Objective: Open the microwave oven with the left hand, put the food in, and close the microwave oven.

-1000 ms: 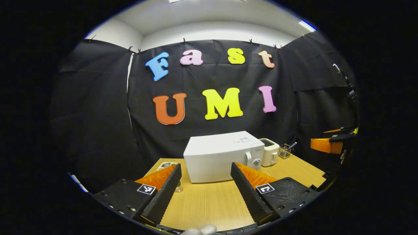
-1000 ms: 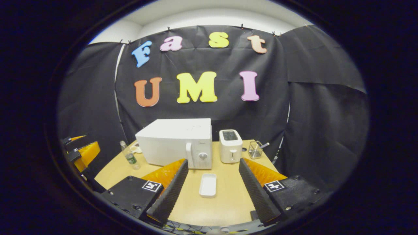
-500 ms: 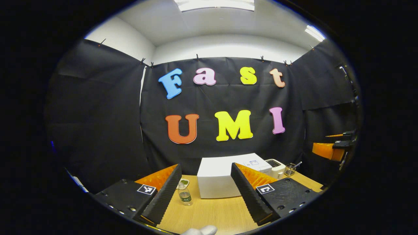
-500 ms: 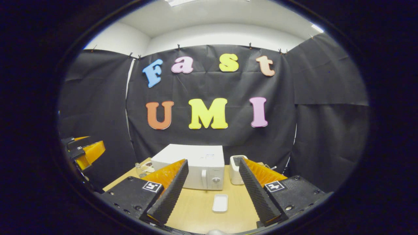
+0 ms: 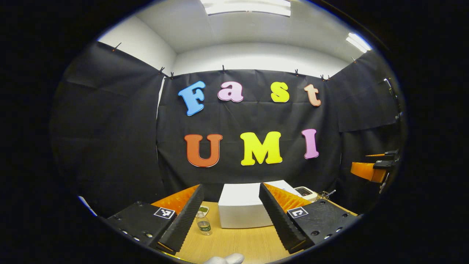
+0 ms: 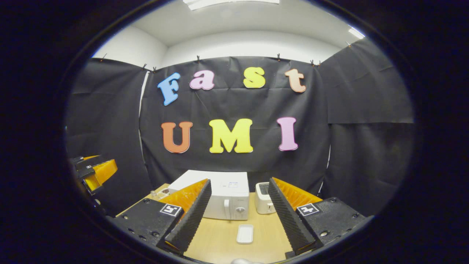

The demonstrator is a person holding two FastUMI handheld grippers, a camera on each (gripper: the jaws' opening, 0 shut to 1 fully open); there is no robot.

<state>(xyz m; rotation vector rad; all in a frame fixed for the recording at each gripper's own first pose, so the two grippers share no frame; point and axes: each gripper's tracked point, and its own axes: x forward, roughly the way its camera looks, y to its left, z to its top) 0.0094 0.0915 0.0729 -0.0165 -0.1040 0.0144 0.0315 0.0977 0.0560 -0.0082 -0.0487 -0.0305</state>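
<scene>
Black gripper [image 5: 229, 214] bodies — square markers, small screws.

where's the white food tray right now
In the right gripper view, the white tray lies on the table in front of the microwave, between that claw's fingers.

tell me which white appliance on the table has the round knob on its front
The microwave oven, the wide box left of the narrow toaster; its knob sits beside the upright door handle.

No wording is legible: a small sticker on top of the white microwave oven [image 6: 220, 190], a brand mark on its front and the green label on a bottle [image 5: 203, 224] are too small to read.
</scene>
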